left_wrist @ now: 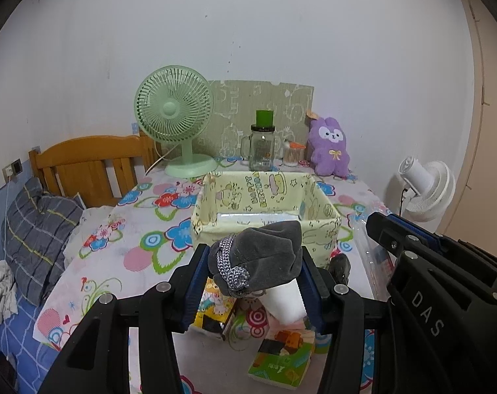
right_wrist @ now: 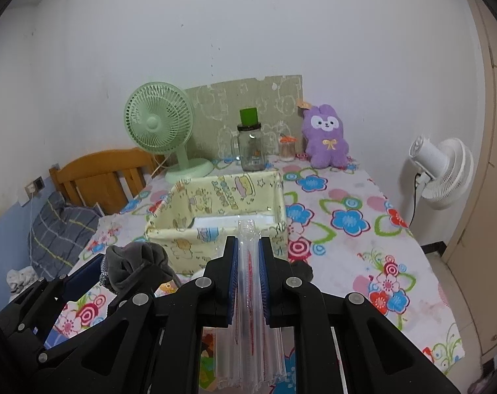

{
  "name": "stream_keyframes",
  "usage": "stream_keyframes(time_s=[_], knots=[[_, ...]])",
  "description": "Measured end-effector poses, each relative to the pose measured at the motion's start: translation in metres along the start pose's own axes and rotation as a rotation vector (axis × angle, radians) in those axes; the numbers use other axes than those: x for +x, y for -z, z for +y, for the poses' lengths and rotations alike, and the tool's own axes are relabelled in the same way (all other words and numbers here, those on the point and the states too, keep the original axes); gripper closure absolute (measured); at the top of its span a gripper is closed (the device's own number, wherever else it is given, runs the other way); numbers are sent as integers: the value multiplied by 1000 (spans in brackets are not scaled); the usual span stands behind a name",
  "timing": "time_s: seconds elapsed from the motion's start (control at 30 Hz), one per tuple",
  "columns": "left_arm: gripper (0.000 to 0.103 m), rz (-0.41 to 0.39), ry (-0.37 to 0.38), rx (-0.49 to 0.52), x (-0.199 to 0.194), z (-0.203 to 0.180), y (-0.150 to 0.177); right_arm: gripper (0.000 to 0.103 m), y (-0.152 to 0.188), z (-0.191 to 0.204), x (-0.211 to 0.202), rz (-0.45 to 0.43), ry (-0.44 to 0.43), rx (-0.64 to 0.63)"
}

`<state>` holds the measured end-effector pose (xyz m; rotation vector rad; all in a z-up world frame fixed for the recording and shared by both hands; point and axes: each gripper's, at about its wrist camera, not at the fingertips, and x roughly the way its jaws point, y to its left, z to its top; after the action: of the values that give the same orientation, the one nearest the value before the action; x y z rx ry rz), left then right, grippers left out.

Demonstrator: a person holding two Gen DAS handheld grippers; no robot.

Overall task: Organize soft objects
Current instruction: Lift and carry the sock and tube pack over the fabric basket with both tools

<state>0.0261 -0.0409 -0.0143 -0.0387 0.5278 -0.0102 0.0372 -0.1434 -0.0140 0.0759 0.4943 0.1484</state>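
My left gripper (left_wrist: 253, 259) is shut on a rolled grey sock bundle (left_wrist: 258, 256) and holds it above the table, just in front of the yellow fabric basket (left_wrist: 215, 193). The bundle also shows in the right wrist view (right_wrist: 133, 266). My right gripper (right_wrist: 248, 249) is shut on a clear plastic packet (right_wrist: 248, 279) of straw-like sticks, near the basket's (right_wrist: 169, 203) front right corner. A dark sock (left_wrist: 340, 266) lies on the table by the basket. A purple plush rabbit (left_wrist: 329, 146) sits at the far side against the wall.
A green desk fan (left_wrist: 174, 121), a glass jar with a green lid (left_wrist: 263, 144) and a small swab jar (left_wrist: 292, 154) stand behind the basket. Small colourful books (left_wrist: 281, 358) and a white cup (left_wrist: 286, 302) lie under my left gripper. A white fan (right_wrist: 442, 170) stands right, a bed left.
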Motion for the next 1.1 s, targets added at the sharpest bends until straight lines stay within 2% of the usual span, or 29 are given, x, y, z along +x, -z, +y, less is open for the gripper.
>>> stream_keyframes(time_s=[0.4,0.77,1.1], knots=[[50,-17,4,8,2,0,-21,88,-21,5,-1,-20,-10,-8],[50,-22,-16,13,21,0,-33,88,-35,8,22,-9,-15,-17],[50,-10,-3,8,45,2,-45,88,-48,6,47,-6,-6,-14]])
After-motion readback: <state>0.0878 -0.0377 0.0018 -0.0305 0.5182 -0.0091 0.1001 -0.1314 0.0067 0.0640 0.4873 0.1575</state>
